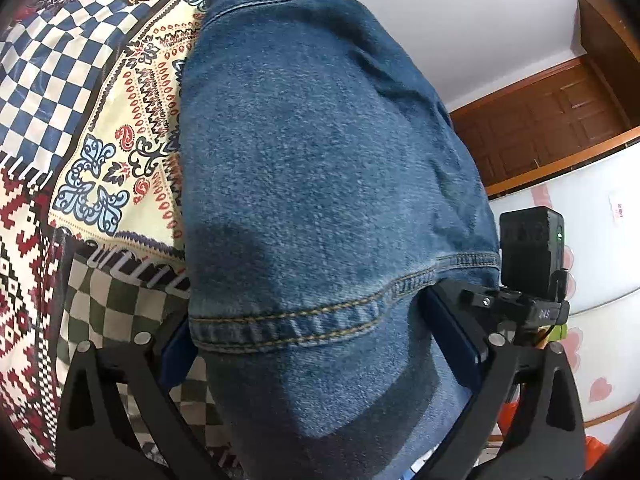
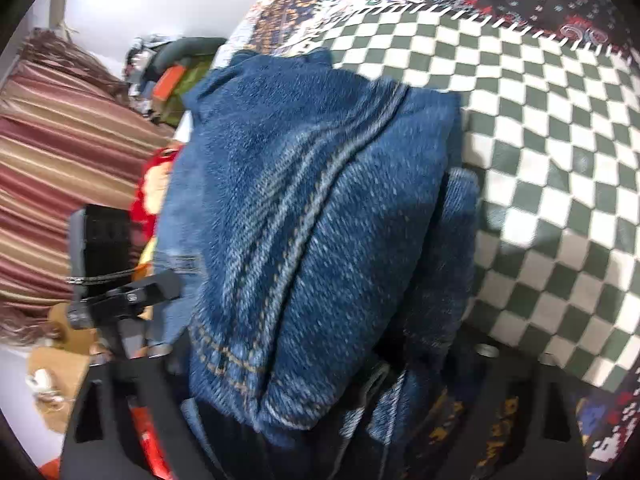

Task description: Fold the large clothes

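Left claw (image 1: 316, 344): both fingers bracket the hemmed edge of the denim garment (image 1: 320, 168), blue pads pressed to the cloth on either side. We read it as clamped on the hem. Right claw (image 2: 320, 392): the cloth bunches thick between its black fingers and hides the tips; we judge it clamped on the denim too, though the view is blurred.

From the claws the garment runs up and away, draping down onto the patchwork bedspread (image 1: 100, 128) at its far end. In the right wrist view a double-stitched seam runs along the bundle over the green-and-white checked patch (image 2: 560, 160). The denim looks heavy and stiff at the seams.

Step in hand, by our judgement: carrying a held edge across to make a fold. To do it well:
- keep both claws level so the hem stays straight;
- hold even tension between them, no sag in the middle;
- lay the edge down onto the bedspread before releasing, aligning hem to hem;
- release only once the weight rests on the bed, or the thick layers may slide.

Writing: a small white number on the left claw's mount (image 1: 544, 314), possibly "245"; not sure. No brand label legible on the denim.
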Demonstrator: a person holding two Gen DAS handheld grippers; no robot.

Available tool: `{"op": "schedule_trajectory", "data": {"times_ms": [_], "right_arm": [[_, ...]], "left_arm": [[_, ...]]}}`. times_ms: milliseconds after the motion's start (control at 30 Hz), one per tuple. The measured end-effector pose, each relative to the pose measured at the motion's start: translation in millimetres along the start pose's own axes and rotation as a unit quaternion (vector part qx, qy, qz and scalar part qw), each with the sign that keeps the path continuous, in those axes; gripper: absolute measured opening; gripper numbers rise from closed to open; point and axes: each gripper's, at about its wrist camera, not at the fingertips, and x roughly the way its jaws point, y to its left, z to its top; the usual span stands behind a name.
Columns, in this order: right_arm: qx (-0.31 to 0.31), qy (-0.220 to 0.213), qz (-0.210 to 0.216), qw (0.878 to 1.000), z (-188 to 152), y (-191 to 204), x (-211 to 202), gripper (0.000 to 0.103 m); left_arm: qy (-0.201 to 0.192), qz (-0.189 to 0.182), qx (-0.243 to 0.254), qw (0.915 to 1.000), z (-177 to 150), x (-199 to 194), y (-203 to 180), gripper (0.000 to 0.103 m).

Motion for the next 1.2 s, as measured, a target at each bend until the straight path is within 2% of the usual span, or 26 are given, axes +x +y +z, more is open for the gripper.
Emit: {"op": "schedule_trajectory", "data": {"times_ms": [133, 200, 300, 533, 767, 933, 1000, 1200], "right_arm": [[0.004, -0.011, -0.004, 1.0, -2, 5, -4, 0.068], [0.004, -0.015, -0.003, 1.0, -1, 8, -11, 0.06], [-0.013, -0.02, -0.005, 1.0, -2, 26, -20, 0.053], [-0.064, -0.064, -0.01, 0.996, -4, 95, -59, 0.052], [-0.118, -0.093, -0.009, 0.989, -12, 176, -75, 0.052], [-0.13, -0.08, -0.003, 0.988, -26, 219, -56, 0.052], [-0.13, -0.069, -0.002, 0.989, -31, 229, -44, 0.052], [-0.114, -0.021, -0.005, 0.993, -46, 245, 11, 0.052]], "left_arm": [[-0.013, 0.007, 0.003, 0.9999, -8, -12, -11, 0.081], [-0.02, 0.011, 0.018, 0.9996, -11, -21, -19, 0.072], [-0.04, 0.021, 0.051, 0.9977, -16, -36, -38, 0.064], [-0.1, 0.01, 0.076, 0.992, -20, -97, -66, 0.063], [-0.151, 0.021, 0.095, 0.9837, -38, -182, -69, 0.063], [-0.162, 0.032, 0.082, 0.9829, -52, -222, -43, 0.063], [-0.163, 0.036, 0.07, 0.9835, -57, -230, -37, 0.063], [-0.148, 0.044, 0.023, 0.9877, -82, -238, 15, 0.063]]}}
